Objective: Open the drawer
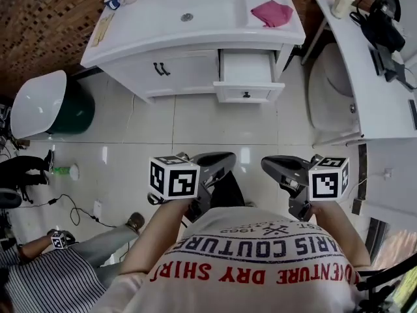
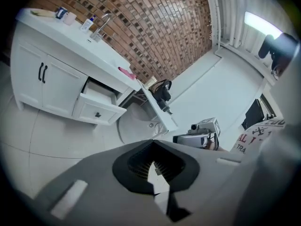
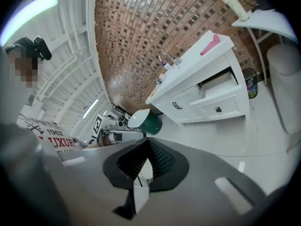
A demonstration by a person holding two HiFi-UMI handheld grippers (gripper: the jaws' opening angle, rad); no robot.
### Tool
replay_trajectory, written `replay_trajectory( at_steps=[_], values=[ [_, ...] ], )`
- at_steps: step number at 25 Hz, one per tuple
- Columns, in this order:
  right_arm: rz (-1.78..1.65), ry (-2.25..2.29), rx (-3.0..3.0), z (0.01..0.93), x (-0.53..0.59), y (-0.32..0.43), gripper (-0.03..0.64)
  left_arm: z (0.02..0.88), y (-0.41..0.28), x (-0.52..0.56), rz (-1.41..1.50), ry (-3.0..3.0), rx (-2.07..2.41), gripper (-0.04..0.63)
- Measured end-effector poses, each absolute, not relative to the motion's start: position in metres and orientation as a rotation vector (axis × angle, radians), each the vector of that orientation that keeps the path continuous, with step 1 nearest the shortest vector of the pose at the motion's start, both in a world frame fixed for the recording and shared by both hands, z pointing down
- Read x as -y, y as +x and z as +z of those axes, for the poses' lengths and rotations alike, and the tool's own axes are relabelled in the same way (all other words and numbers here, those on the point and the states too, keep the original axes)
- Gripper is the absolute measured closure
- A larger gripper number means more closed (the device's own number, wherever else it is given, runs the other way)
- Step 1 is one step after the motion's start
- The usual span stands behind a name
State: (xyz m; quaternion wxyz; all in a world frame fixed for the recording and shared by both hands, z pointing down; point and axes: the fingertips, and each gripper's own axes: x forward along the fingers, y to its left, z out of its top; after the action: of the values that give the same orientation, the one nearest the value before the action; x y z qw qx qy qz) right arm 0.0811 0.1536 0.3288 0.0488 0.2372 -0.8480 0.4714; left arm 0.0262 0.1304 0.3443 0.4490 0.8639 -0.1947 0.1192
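The white drawer (image 1: 246,83) of the sink cabinet (image 1: 163,70) stands pulled out, its black knob facing me; it also shows in the left gripper view (image 2: 96,108) and the right gripper view (image 3: 221,102). Both grippers are held close to the person's chest, far back from the cabinet. The left gripper (image 1: 220,162) is shut with nothing in it (image 2: 153,166). The right gripper (image 1: 275,166) is shut and empty too (image 3: 146,171). Their tips point toward each other over the tiled floor.
A pink cloth (image 1: 272,13) lies on the cabinet top by the basin. A green bin with a white lid (image 1: 52,106) stands at the left. At the right are a white desk (image 1: 371,90) with a cup (image 1: 342,0) and a white chair (image 1: 329,96). Another person (image 1: 39,279) sits at the lower left.
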Motion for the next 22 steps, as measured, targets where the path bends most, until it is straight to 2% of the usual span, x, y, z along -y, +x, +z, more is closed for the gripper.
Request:
replay_trajectory(
  at_steps=[7, 15, 22],
  values=[
    [1.408, 0.772, 2.622, 0.29, -0.244, 0.139, 0.611, 0.296, 0.077, -0.247, 0.31, 2.17, 0.475, 0.601],
    [1.383, 0.777, 2.658, 0.273, -0.258, 0.145, 0.611, 0.262, 0.091, -0.248, 0.299, 2.24, 0.459, 0.601],
    [1.325, 0.77, 2.636, 0.252, -0.257, 0.111, 0.611, 0.231, 0.053, -0.243, 0.248, 2.22, 0.454, 0.601]
  ],
)
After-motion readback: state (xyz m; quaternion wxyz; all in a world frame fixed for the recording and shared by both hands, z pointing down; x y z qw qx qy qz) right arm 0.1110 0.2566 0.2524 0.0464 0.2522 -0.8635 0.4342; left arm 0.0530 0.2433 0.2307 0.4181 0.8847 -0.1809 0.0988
